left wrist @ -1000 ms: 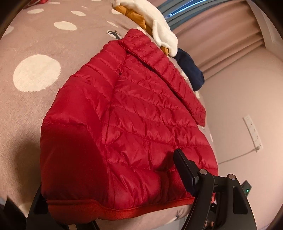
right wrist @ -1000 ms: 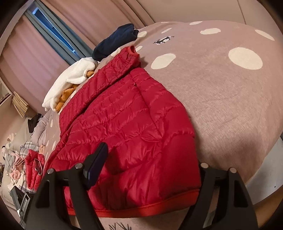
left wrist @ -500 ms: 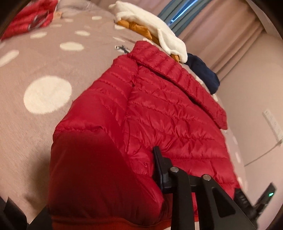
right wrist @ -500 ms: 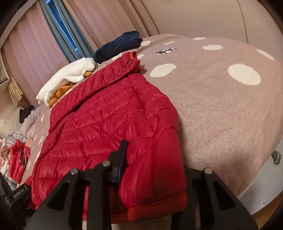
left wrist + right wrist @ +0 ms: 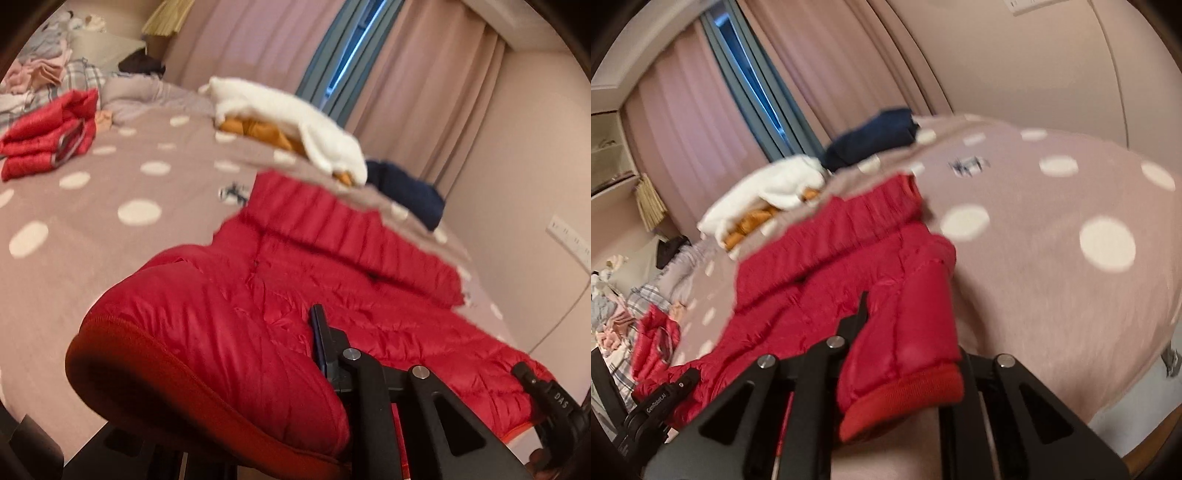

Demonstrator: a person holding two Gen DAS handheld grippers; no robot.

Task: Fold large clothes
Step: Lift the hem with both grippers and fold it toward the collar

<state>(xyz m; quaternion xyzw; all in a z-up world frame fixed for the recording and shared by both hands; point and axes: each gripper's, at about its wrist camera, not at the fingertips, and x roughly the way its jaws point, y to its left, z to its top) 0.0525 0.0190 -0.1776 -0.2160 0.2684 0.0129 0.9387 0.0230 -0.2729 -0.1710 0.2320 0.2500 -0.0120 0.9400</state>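
The red jacket (image 5: 332, 295) lies on the dotted bed (image 5: 92, 258), its long axis running away from both claws toward the collar (image 5: 332, 225) at the far end. The left claw (image 5: 229, 387) and right claw (image 5: 908, 354) are each clamped on a hem corner, raised off the bed; the fold should carry straight forward to the collar.

The red jacket (image 5: 280, 332) hides the left gripper (image 5: 229, 417)'s finger at 7 o'clock, while motion blur smears the far clothes pile (image 5: 40, 66) at 10.
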